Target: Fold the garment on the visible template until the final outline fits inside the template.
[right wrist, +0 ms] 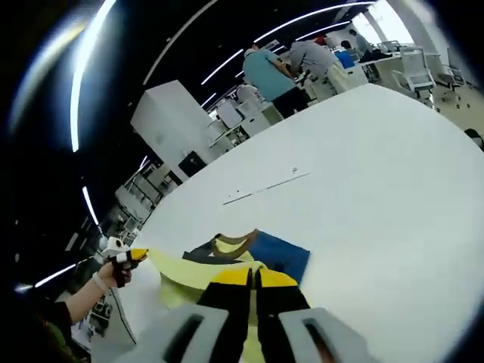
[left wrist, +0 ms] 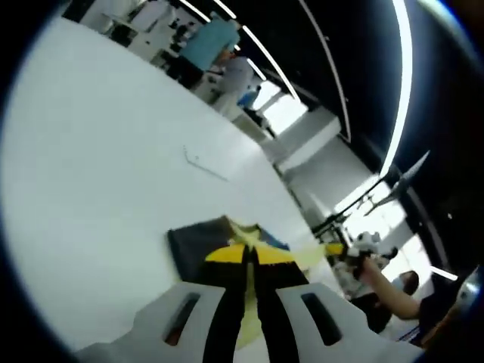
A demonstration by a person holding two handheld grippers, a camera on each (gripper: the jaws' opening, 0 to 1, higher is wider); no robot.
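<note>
A garment in dark grey, blue and pale yellow lies bunched on the white table. My left gripper has black jaws with yellow tips pressed together on a pale yellow fold of it. A yellow strip of the cloth stretches right to the right gripper, held in a person's hand. In the right gripper view the garment lies just beyond my right gripper, which is shut on yellow cloth too. The left gripper holds the far end at the left. Thin template lines mark the table beyond the garment.
The white table spreads wide around the garment. Two people stand at benches past its far edge. A white cabinet and chairs stand behind the table.
</note>
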